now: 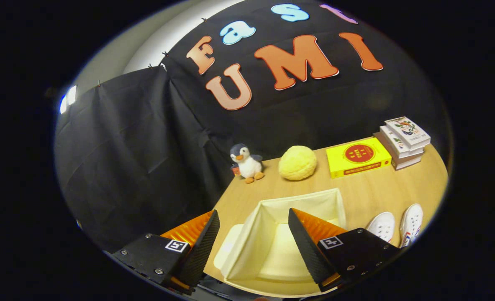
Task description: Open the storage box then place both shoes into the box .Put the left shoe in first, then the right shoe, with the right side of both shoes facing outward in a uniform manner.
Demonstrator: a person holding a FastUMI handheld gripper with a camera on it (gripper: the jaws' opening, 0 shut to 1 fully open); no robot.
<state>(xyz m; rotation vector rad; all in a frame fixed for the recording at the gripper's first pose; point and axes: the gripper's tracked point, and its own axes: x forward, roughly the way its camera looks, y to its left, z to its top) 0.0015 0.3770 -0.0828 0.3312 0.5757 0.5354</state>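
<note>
A cream fabric storage box stands open on the wooden table, its inside bare. A cream lid lies flat against its left side. My gripper is open and holds nothing. It hovers over the box's near part, the left finger outside the left wall and the right finger over the inside. Two white shoes lie side by side on the table to the right of the box, just beyond the right finger, with their perforated toes pointing away from me.
Along the back of the table stand a penguin plush, a round yellow plush, a yellow book and a stack of books. The table's left edge runs along the black cloth wall.
</note>
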